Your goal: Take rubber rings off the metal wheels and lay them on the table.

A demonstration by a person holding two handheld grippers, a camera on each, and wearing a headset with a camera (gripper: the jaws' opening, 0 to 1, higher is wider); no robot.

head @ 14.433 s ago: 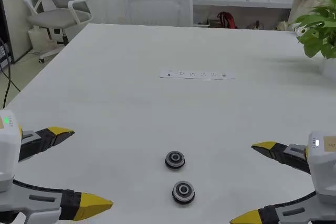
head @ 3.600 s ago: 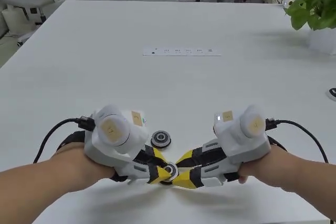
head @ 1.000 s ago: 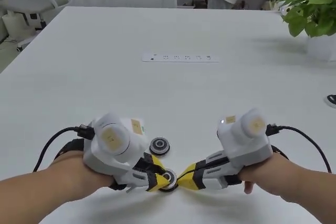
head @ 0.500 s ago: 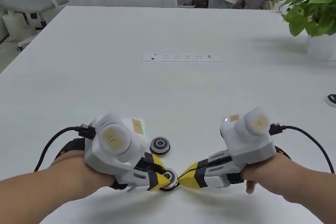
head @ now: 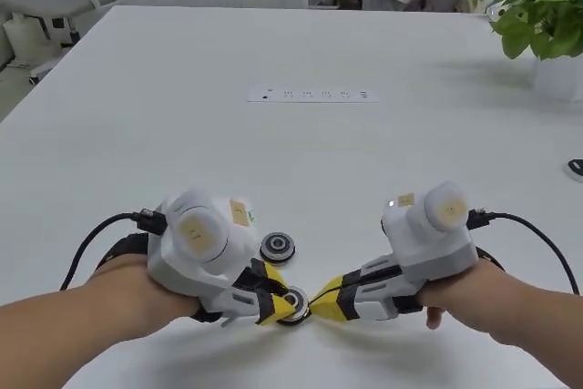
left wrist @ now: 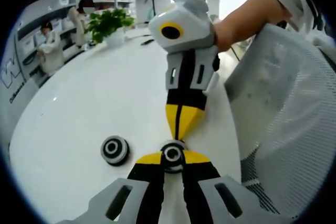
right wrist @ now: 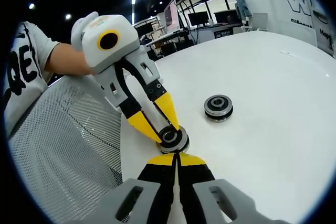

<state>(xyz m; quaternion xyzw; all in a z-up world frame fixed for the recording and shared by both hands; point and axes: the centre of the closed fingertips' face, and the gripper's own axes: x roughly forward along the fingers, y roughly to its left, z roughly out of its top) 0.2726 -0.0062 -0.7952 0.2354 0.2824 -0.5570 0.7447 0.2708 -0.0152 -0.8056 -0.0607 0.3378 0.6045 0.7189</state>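
Left gripper (head: 281, 301) clamped narrow on a metal wheel (right wrist: 173, 137) that lies flat on the white table (head: 301, 161). Right gripper (head: 321, 302) has its jaws pressed together, yellow tips touching the wheel's black outer edge from the opposite side. Both hands low, tips angled inward. Second wheel (head: 277, 246) sits just beside. T-shirt lettering is cut off and unreadable.

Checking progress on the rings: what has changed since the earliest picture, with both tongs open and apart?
Both tongs came in to the nearer wheel: the left tongs now clamp it, the right tongs are shut with tips against its rim. The farther wheel stayed where it lay.
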